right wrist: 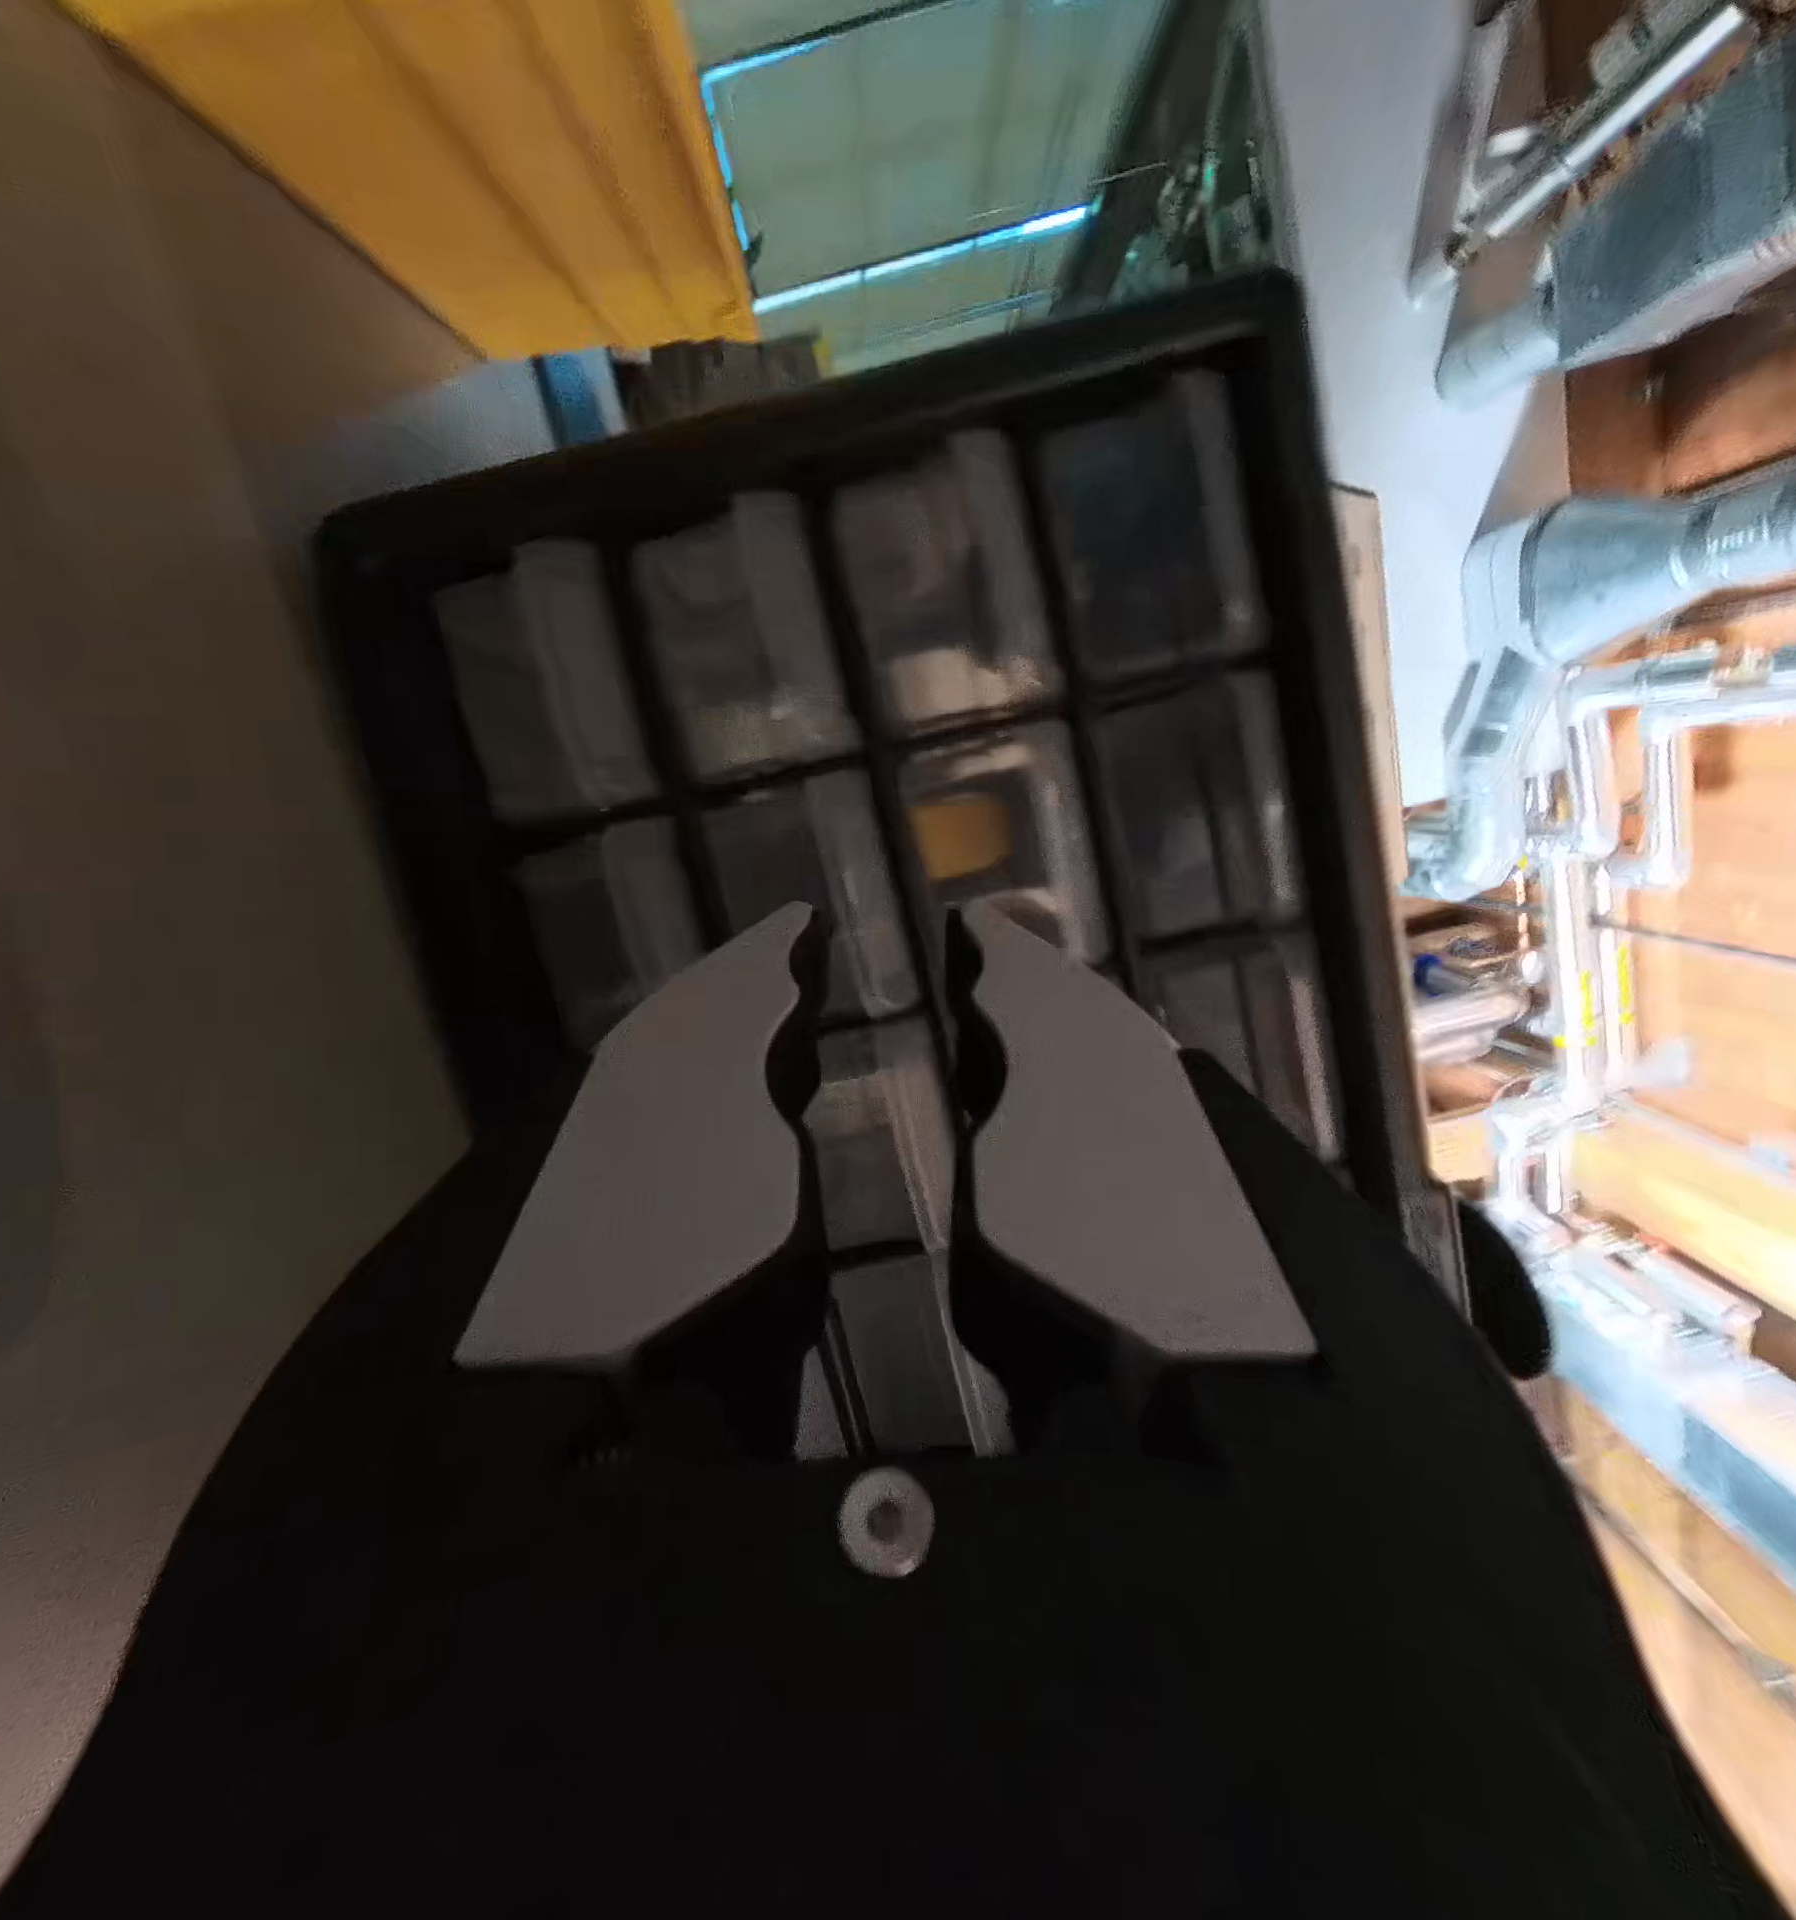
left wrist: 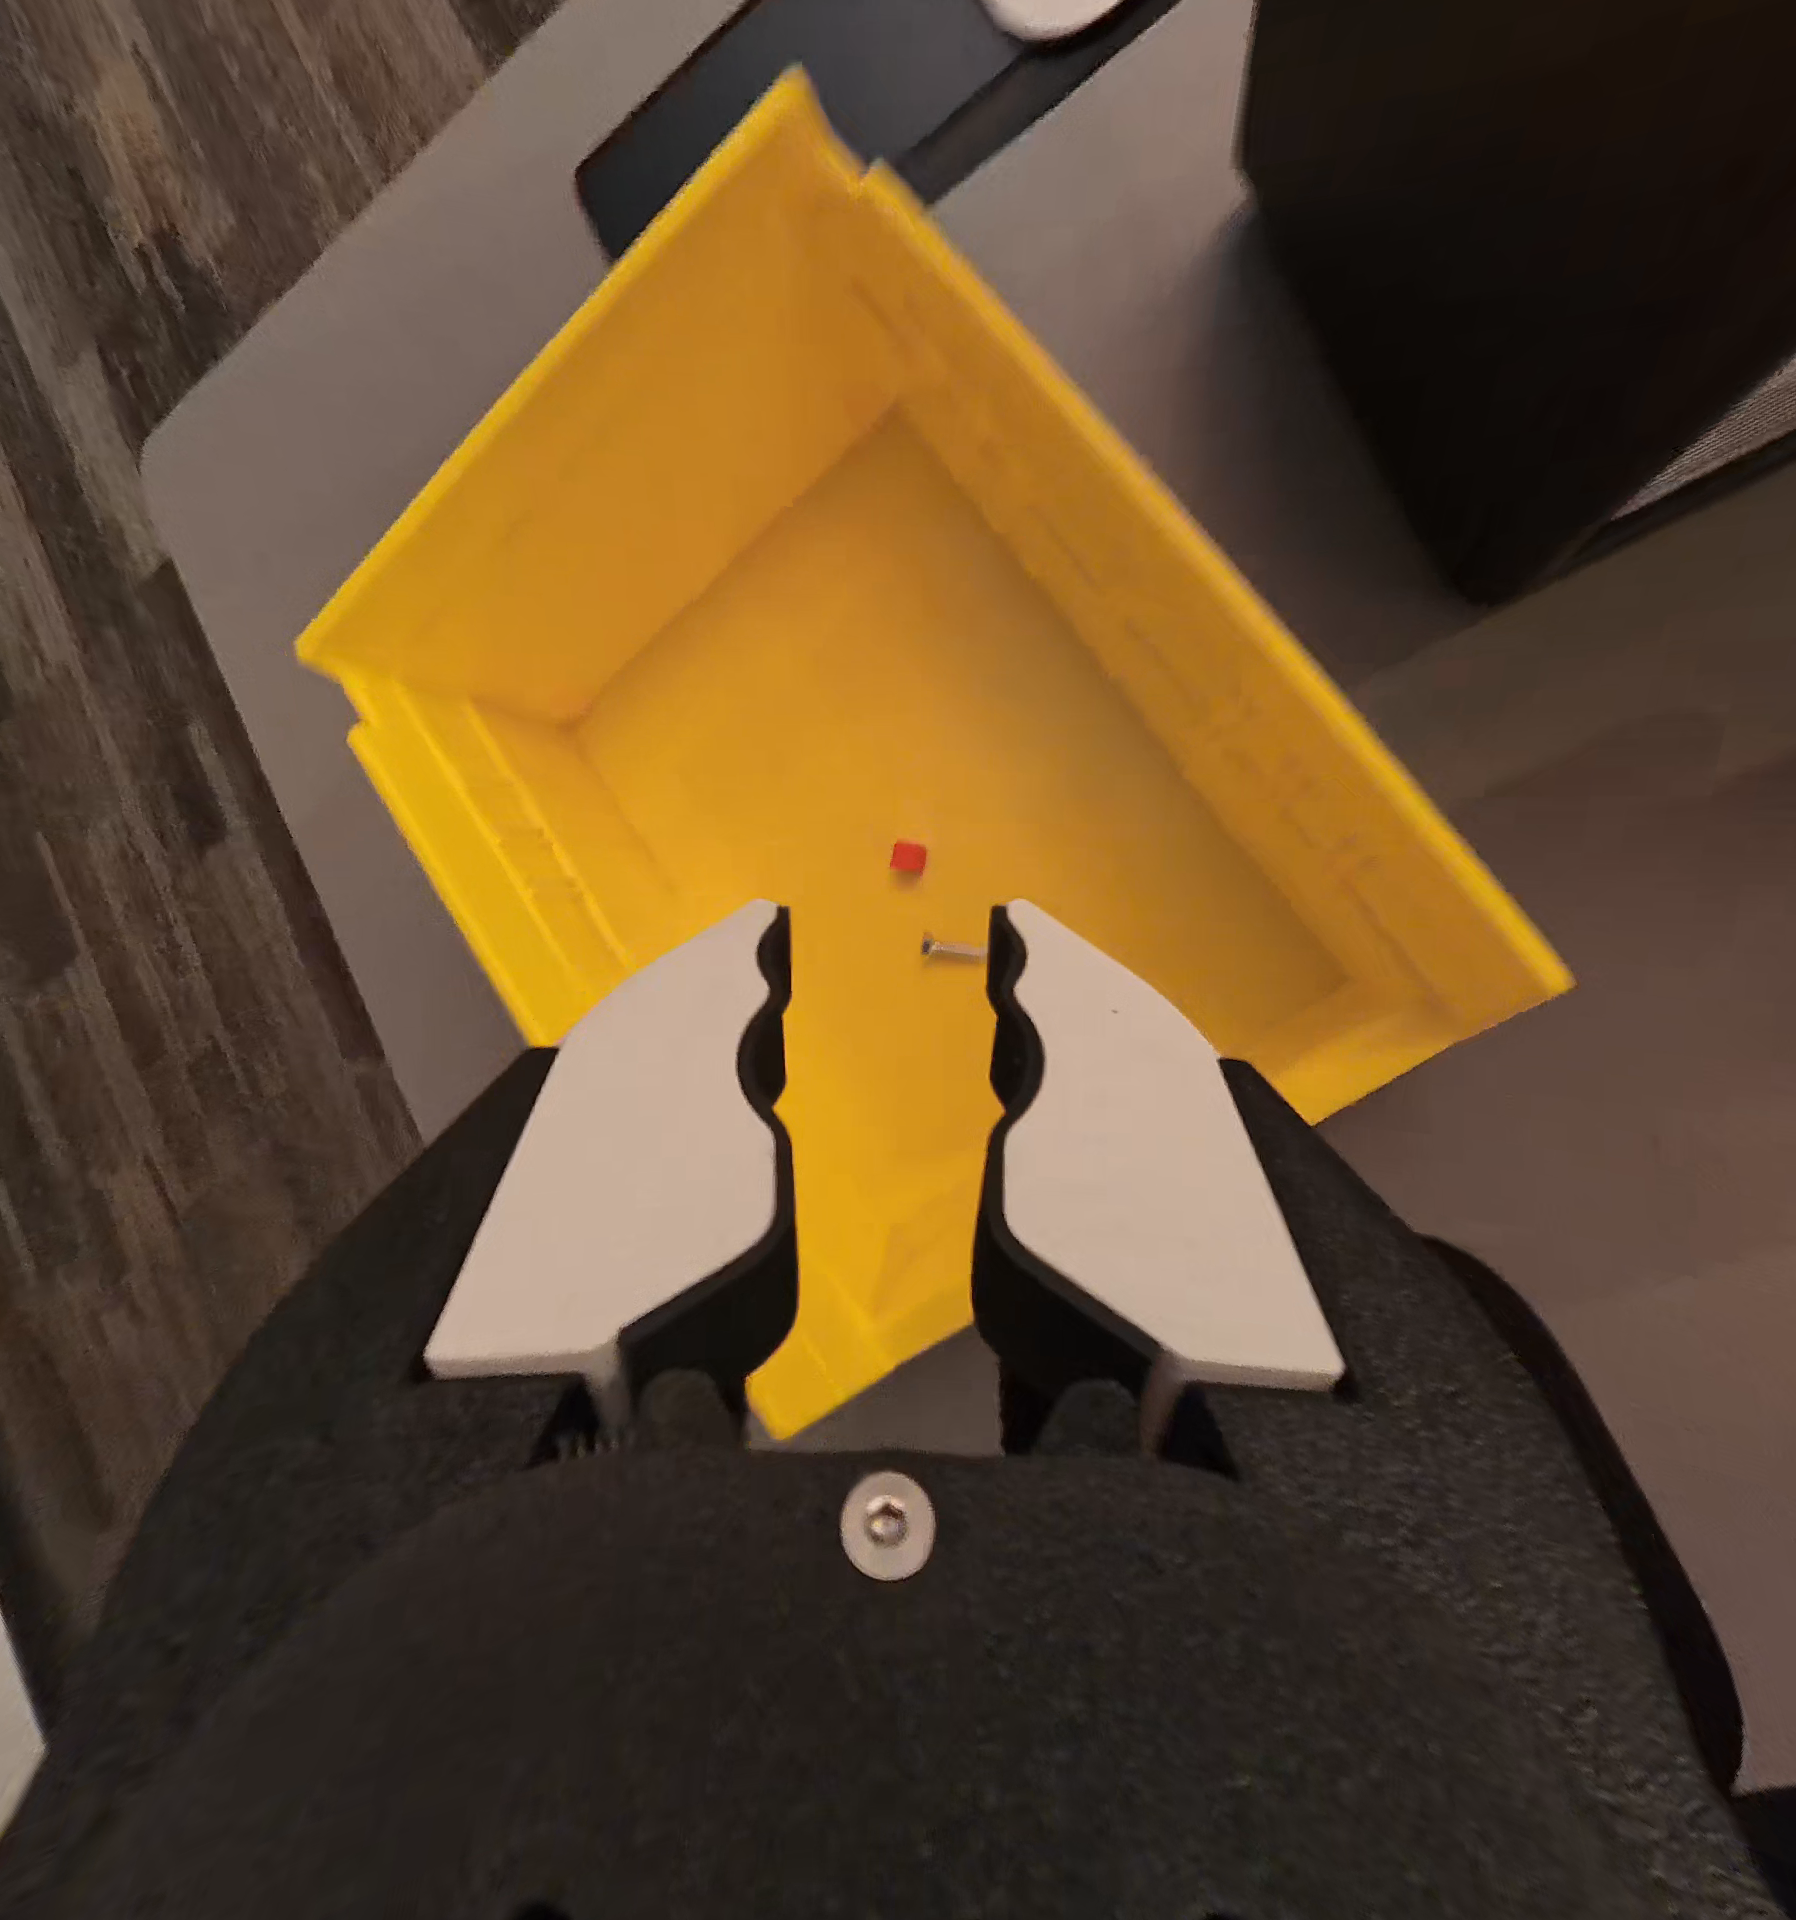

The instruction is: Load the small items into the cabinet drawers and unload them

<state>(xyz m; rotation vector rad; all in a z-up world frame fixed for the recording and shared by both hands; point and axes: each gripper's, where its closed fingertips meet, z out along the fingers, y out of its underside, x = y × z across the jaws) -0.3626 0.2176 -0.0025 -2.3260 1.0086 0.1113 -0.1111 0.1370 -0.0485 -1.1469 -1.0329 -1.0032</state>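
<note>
Screw [left wrist: 952, 948] & red cube [left wrist: 907, 857] in yellow tray [left wrist: 603, 540], just ahead of empty, parted left gripper [left wrist: 889, 914]; right gripper [right wrist: 878, 920] likewise, prob.

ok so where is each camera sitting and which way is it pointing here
Left wrist view: sits on the left gripper, looking down into an open yellow plastic tray holding a small red cube and a small metal screw; its open grey fingers show.
Right wrist view: sits on the right gripper, tilted sideways, facing a black cabinet of clear drawers; its open fingers show.
Shared: possibly the black cabinet, but I cannot confirm it.
</note>
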